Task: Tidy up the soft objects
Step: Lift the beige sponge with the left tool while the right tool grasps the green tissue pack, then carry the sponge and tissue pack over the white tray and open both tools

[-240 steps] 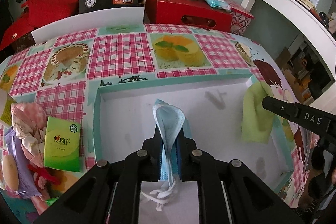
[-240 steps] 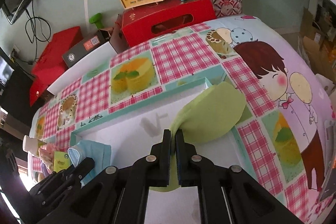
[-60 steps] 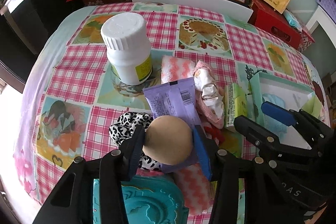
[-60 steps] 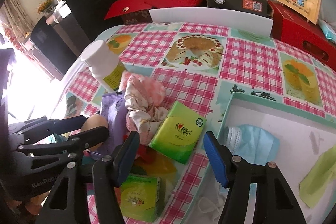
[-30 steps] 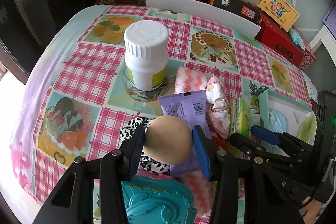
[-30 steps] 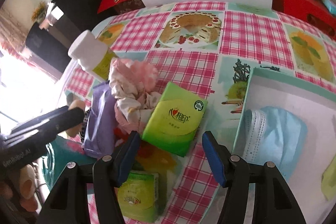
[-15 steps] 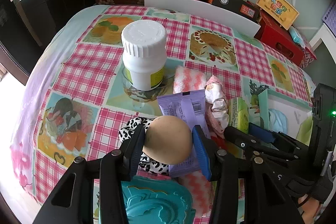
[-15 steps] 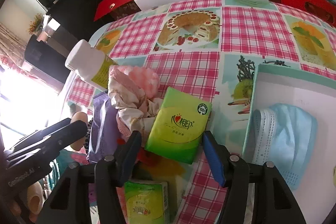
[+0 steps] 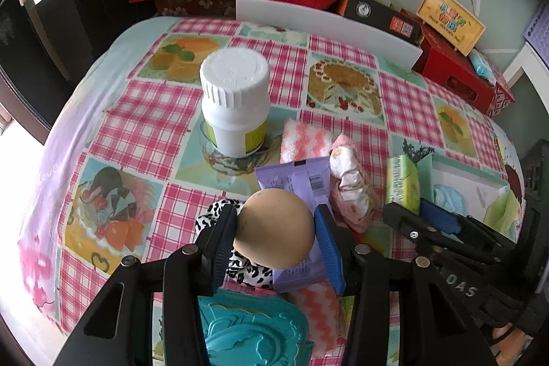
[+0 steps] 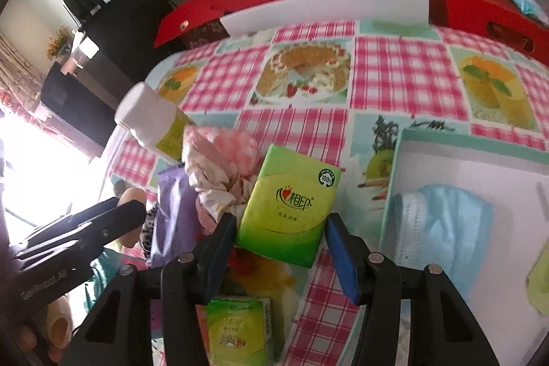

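Tan sponge ball (image 9: 274,230) is pinched by left gripper (image 9: 276,232) for tray (image 10: 394,167) transfer; green tissue pack (image 10: 290,204) is straddled by right gripper (image 10: 281,234), jaws spread, just narrowed, apparently not yet pressing.

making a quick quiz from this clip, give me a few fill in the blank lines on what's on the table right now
1. The left claw is shut on a tan ____.
2. The white bottle stands upright with its cap ____.
3. In the tray lies a ____ mask.
4. The green tissue pack lies between the fingers of the ____ claw.

Missing words: ball; on; blue; right
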{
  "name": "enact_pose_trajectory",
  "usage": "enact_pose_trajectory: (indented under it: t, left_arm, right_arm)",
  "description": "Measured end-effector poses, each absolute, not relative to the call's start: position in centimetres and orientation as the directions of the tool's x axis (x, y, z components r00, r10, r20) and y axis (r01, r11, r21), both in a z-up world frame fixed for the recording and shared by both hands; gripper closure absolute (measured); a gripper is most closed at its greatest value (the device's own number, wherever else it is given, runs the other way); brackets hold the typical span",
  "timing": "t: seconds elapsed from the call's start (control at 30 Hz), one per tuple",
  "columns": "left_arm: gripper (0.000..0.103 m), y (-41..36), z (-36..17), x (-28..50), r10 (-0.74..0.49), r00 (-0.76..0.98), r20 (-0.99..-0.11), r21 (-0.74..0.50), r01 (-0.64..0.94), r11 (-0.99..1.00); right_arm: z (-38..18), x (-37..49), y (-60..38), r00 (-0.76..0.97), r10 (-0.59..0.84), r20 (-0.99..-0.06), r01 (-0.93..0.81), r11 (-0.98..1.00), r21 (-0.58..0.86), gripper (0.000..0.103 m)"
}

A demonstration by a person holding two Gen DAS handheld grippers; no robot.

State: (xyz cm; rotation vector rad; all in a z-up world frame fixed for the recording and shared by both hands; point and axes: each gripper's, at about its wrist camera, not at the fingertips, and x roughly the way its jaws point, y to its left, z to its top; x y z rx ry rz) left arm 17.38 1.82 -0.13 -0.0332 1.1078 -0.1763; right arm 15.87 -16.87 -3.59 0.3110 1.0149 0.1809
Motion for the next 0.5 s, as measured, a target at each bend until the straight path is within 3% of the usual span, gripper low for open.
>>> enact_pose_trajectory:
  t: [0.5]
  left_arm:
    - [0.055,1.4,6.4,14.8,-0.213,0.619,-0.756,-0.149,0.153,0.977]
  right_arm:
    - [5.8,10.9,-21.1,0.729,0.08,-0.68,0.087,0.974,0.208,0.046]
